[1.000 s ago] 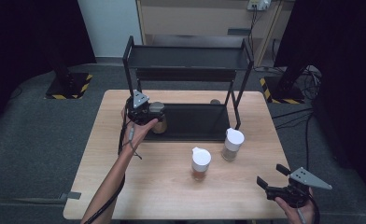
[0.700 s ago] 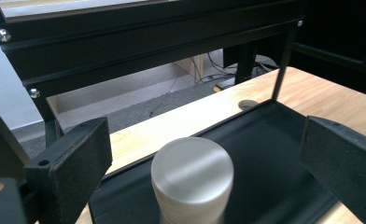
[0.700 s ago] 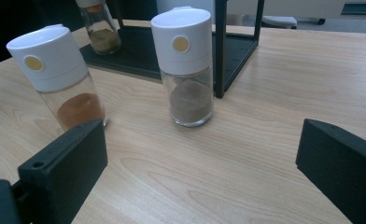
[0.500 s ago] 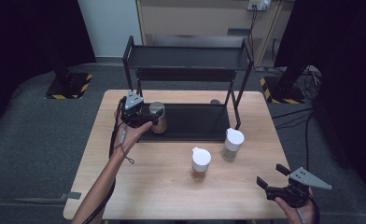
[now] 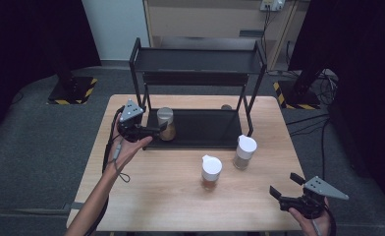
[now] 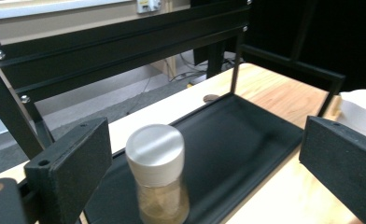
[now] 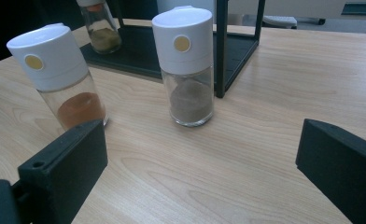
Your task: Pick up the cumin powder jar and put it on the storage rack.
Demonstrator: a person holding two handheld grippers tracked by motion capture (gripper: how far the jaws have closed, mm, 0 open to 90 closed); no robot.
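Work in hand, as I read it: stocking the black two-tier rack point(image 5: 198, 69) w/ spice jars. The silver-capped jar point(image 5: 165, 123) stands upright on the rack's bottom tray, at its left end, yellowish-brown powder inside. In the left gripper view that jar point(image 6: 158, 175) sits between the two jaws w/ clear gaps both sides, nearer the left jaw, so the left gripper point(image 5: 150, 131) is released and spread wide, not pinching anything. Judging by that, the placing step for this jar is done and the let-go is complete.

Two more jars wait on the wooden table point(image 5: 146, 196) in front of the rack: a white-capped one w/ orange-red powder point(image 5: 211, 173), and a white-capped one w/ grey-brown powder point(image 5: 243, 151) just beside the rack's front-right post. In the right gripper view, orange jar point(image 7: 62, 77) and grey jar point(image 7: 186, 65) both stand upright, apart from each other.

Right gripper point(image 5: 292, 189) hovers low in front of the rack, well right of the orange jar, jaws spread, nothing between them.

Next move probably calls for: left gripper backing straight off the rack w/o clipping the silver cap, then one gripper lining up square on a white-capped jar, jaws either side of the glass body below the cap, before squeezing. The grey jar's closeness to the post leaves less room on that side.
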